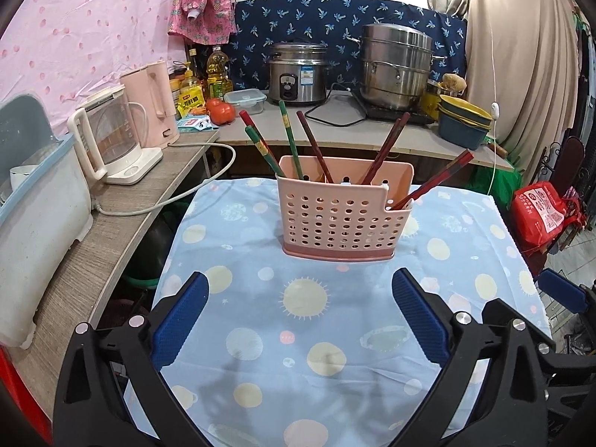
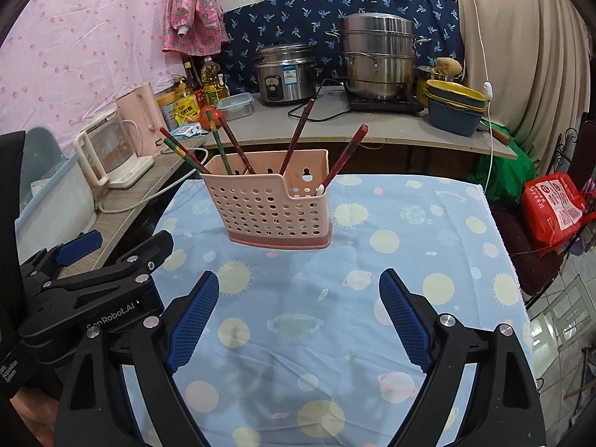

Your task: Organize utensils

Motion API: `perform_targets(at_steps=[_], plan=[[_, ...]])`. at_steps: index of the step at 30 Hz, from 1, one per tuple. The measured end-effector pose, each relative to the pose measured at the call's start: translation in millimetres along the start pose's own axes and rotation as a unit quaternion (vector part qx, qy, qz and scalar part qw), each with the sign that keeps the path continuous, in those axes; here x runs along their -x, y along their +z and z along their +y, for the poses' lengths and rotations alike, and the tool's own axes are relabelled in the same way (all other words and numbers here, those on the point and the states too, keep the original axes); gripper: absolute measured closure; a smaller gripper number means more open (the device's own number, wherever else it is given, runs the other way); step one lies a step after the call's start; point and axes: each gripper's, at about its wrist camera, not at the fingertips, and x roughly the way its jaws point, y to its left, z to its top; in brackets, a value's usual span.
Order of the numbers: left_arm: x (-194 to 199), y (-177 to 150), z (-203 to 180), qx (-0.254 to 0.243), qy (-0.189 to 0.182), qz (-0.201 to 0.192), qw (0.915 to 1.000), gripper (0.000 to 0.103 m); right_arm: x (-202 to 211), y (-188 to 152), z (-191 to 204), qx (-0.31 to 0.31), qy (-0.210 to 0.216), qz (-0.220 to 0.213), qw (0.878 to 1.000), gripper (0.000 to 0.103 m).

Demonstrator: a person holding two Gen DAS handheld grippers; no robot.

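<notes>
Pink perforated utensil holder stands upright on the blue tablecloth with sun and planet print, toward the far half of the table, centred ahead of both cameras. Chopsticks already sit in it — red, dark brown and green-and-red ones, leaning out at different angles; most are in the taller section on the left, one reddish pair leans right out of the lower notched section. Left gripper hovers over bare cloth on the near side of the holder, fingers spread wide, nothing between them, well short of the holder. Right gripper same story: fingers wide apart, empty, above the cloth, holder ahead and slightly left. In the right wrist view the left gripper shows at the left edge, just beside the right one. Neither gripper touches anything. Background — counter behind the table with a rice cooker, stacked steel steamer pot, bowls, oil bottle, tomato; side shelf on the left with a glass kettle and pink kettle.
</notes>
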Motion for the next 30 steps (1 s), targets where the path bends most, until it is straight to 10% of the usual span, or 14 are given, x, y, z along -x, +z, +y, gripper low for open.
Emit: perform_targets(at_steps=[4,30], plan=[[-3,-1,0,-0.002,0.012,0.007,0.9999,0.007,0,0,0,0.002,-0.003,0.0,1.0,0.006],[-12,-6,-2,-0.001,0.022,0.026,0.9994,0.007,-6,-4,0,0.009,-0.019,0.003,1.0,0.006]])
